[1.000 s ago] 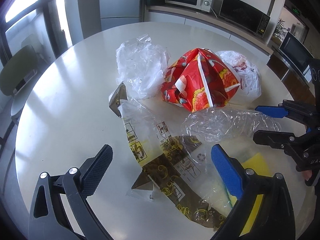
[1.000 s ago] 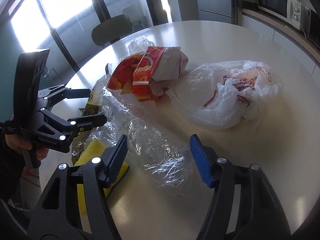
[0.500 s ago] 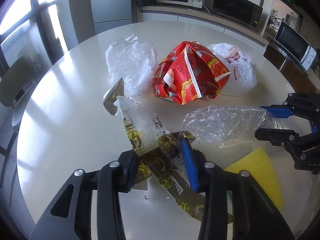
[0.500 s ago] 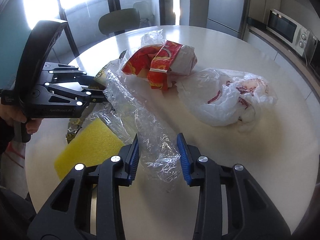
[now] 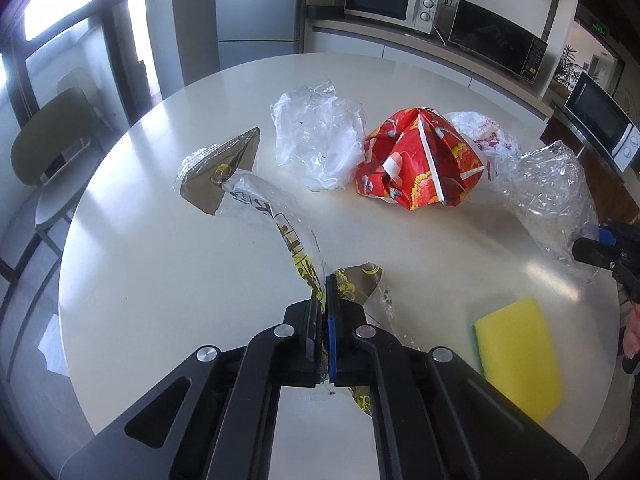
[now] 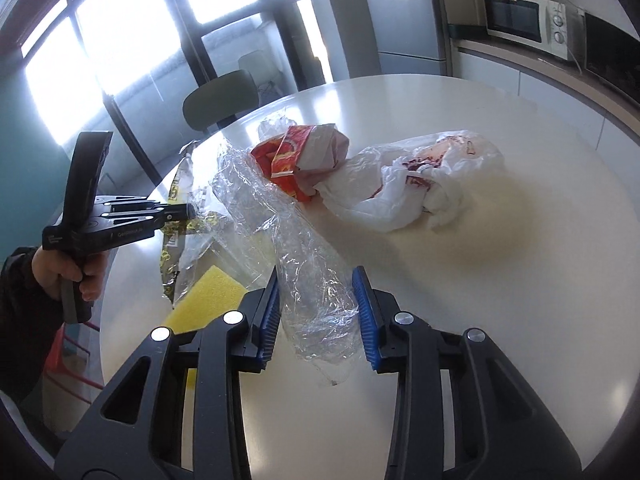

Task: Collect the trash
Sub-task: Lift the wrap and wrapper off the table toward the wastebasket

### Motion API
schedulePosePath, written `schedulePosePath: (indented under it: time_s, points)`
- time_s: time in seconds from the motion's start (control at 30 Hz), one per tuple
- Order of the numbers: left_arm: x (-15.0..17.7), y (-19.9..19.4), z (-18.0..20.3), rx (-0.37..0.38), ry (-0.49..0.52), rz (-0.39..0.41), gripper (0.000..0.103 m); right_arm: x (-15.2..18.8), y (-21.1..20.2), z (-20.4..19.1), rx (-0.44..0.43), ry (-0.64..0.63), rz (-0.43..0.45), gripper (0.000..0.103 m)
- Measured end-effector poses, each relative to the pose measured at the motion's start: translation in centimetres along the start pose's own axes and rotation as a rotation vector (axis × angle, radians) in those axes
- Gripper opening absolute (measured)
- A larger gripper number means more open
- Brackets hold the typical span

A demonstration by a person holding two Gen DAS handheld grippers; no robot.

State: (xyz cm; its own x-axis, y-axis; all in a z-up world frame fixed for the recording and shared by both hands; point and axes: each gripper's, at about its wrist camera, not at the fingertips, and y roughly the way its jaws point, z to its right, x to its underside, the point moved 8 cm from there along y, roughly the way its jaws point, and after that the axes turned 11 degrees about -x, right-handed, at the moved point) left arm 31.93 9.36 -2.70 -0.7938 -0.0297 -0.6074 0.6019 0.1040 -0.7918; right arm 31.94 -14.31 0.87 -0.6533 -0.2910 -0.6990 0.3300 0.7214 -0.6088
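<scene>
The left gripper (image 5: 325,312) has its fingers pressed together on a long foil-lined snack wrapper with yellow print (image 5: 280,220), pinching it near its middle; the silver end of the wrapper stands lifted above the round white bench (image 5: 160,280). The right gripper (image 6: 316,312) has its fingers set on either side of a crumpled clear cellophane wrapper (image 6: 296,248), touching it on both flanks and holding it raised off the bench. Just beside it on the bench lies a yellow sponge with a green edge (image 5: 520,356). Farther back on the bench sit a crumpled red patterned paper bag (image 5: 420,168), a thin clear plastic bag (image 5: 316,136) on its left and a white plastic bag with red print (image 6: 420,176) on its right.
</scene>
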Motion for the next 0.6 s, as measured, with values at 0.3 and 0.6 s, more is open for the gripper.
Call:
schedulePosePath:
  time_s: [0.3,0.6]
  points:
    - [1.9,-4.2,-1.3,0.001,-0.028,0.052,0.001,3.5,-5.1,-0.4,0.033,0.093,0.03,0.032]
    - [5.7,-9.4,-1.1,0.056,-0.041,0.107,0.001,9.0,-8.7,-2.8,0.032,0.144,0.04,0.032]
